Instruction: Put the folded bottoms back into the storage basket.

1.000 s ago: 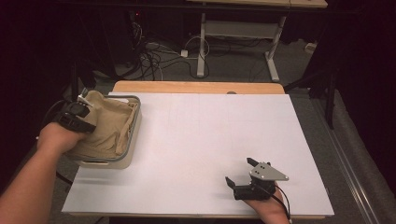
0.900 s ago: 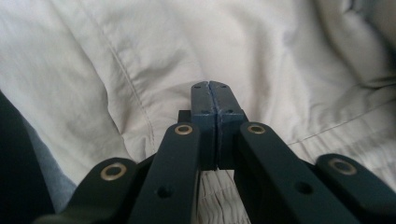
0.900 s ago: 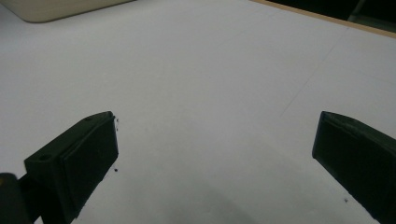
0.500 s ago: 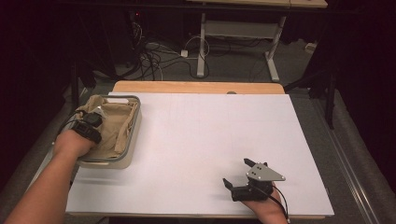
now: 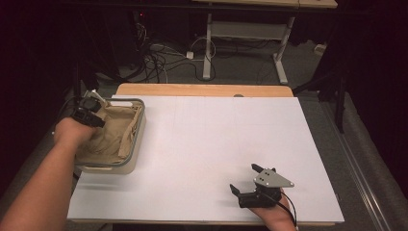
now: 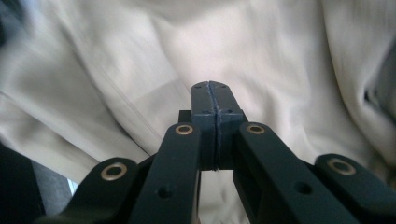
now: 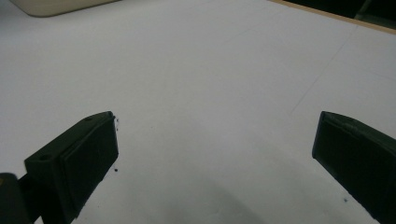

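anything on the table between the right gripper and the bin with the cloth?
Nothing. In the high view, bare white table runs from the right gripper to the bin holding the beige cloth.

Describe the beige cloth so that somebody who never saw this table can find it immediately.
Start from the white table and look at its left edge, where a cream basket stands. The beige cloth lies crumpled inside it, under the left gripper. It is the one soft, wrinkled thing there.

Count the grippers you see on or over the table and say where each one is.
2. The left gripper, jaws shut, is over the beige cloth in the bin at the table's left. The right gripper, jaws open, rests on the white tabletop near the front edge.
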`<action>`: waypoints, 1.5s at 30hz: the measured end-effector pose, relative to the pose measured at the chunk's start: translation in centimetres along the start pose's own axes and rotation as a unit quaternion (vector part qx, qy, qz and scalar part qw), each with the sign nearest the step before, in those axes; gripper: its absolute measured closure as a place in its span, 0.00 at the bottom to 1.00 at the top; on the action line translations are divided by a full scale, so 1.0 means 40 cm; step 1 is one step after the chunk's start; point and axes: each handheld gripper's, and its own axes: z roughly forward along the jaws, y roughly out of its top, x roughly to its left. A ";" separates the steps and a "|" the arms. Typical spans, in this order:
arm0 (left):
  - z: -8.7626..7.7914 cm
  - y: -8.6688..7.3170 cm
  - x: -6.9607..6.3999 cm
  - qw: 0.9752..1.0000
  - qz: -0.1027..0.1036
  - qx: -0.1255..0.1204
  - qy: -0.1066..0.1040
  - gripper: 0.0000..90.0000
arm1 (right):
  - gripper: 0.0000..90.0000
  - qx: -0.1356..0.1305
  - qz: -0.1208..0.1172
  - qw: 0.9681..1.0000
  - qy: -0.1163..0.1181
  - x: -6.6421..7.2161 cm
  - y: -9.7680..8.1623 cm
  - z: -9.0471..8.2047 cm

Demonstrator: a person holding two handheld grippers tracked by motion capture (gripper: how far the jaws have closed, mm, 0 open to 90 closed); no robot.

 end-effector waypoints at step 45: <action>0.073 -0.049 -0.046 0.994 -0.015 0.029 -0.104 0.63 | 0.01 -0.010 0.004 0.999 -0.032 -0.054 -0.014 -0.033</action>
